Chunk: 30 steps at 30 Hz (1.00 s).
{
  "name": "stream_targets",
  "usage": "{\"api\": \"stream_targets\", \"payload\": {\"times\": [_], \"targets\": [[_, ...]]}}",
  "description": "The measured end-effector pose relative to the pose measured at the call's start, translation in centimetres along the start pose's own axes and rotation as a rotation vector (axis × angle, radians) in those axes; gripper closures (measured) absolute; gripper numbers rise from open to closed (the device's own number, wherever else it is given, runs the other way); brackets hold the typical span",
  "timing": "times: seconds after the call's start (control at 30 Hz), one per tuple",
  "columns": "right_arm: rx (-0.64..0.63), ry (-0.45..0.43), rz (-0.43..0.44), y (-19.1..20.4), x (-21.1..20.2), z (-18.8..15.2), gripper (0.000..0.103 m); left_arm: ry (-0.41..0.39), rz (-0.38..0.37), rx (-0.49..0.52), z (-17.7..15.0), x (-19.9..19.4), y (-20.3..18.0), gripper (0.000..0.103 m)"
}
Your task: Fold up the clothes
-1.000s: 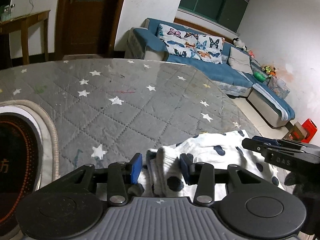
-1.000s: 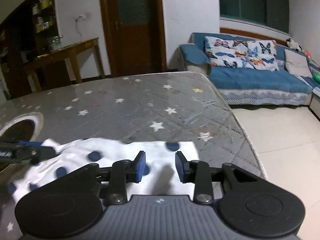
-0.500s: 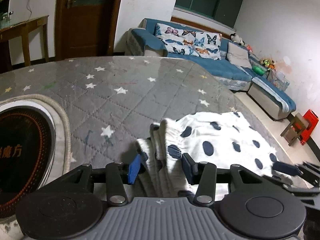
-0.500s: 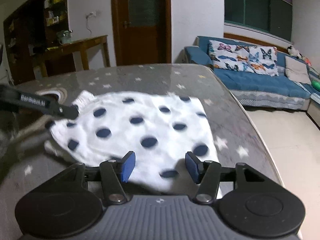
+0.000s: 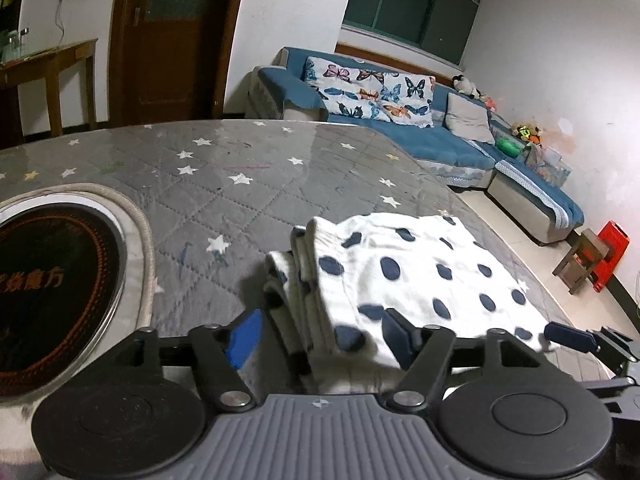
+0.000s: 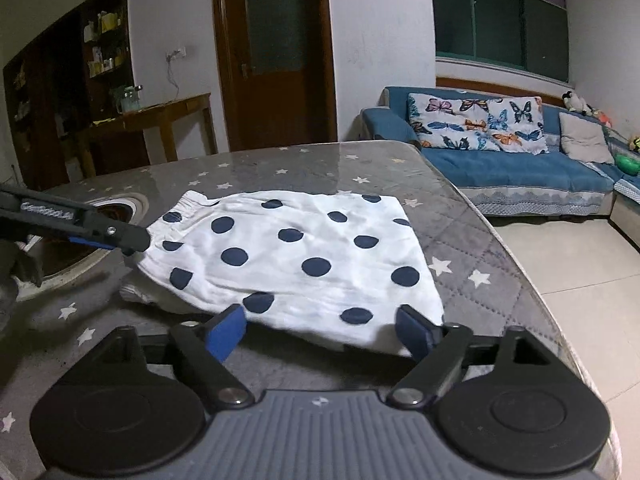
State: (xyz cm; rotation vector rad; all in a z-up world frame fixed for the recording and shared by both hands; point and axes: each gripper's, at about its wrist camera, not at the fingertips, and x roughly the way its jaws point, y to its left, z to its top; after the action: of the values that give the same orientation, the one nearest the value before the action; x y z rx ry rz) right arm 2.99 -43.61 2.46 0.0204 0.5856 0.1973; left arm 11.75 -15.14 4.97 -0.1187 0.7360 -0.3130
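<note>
A white garment with navy dots (image 5: 420, 256) (image 6: 296, 256) lies folded flat on the grey star-print table (image 5: 224, 184). Its stacked waistband edges face my left gripper (image 5: 320, 338). Those jaws are opening, and the cloth's near left corner lies between them without either pad pressing on it. My right gripper (image 6: 320, 332) is also opening, its blue pads standing wide on either side of the garment's near right edge, with no grip. In the right wrist view the left gripper's finger (image 6: 120, 236) shows at the waistband. In the left wrist view the right gripper's finger (image 5: 572, 338) shows at the far right.
A round black cooktop with a pale rim (image 5: 48, 288) is set into the table left of the garment. The table's edge (image 6: 520, 280) runs close along the garment's right side, with tiled floor beyond. A blue sofa (image 6: 520, 168) and a red stool (image 5: 610, 252) stand further off.
Both grippers have drawn back toward the near side and widened their jaws, letting go of the cloth. The garment, bunched in the left jaws before, now lies spread and flat.
</note>
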Motion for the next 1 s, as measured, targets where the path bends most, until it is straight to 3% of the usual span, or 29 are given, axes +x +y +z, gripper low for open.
{"api": "stream_targets", "payload": {"times": [0.2, 0.5, 0.7, 1.0], "targets": [[0.009, -0.031, -0.012, 1.3, -1.1, -0.8, 0.002, -0.023, 0.014, 0.024, -1.8, -2.0, -0.3, 0.015], [0.004, -0.061, -0.057, 3.1, -2.5, -2.0, 0.000, -0.063, 0.002, 0.067, -4.1, -4.3, -1.1, 0.000], [-0.023, -0.046, -0.066, 4.2, -2.9, -2.8, 0.000, -0.065, -0.014, 0.053, -5.3, -5.4, -1.1, 0.000], [0.022, -0.031, -0.080, 5.2, -3.5, -4.2, 0.000, -0.072, 0.037, 0.049, -7.0, -6.7, -0.9, 0.000]]}}
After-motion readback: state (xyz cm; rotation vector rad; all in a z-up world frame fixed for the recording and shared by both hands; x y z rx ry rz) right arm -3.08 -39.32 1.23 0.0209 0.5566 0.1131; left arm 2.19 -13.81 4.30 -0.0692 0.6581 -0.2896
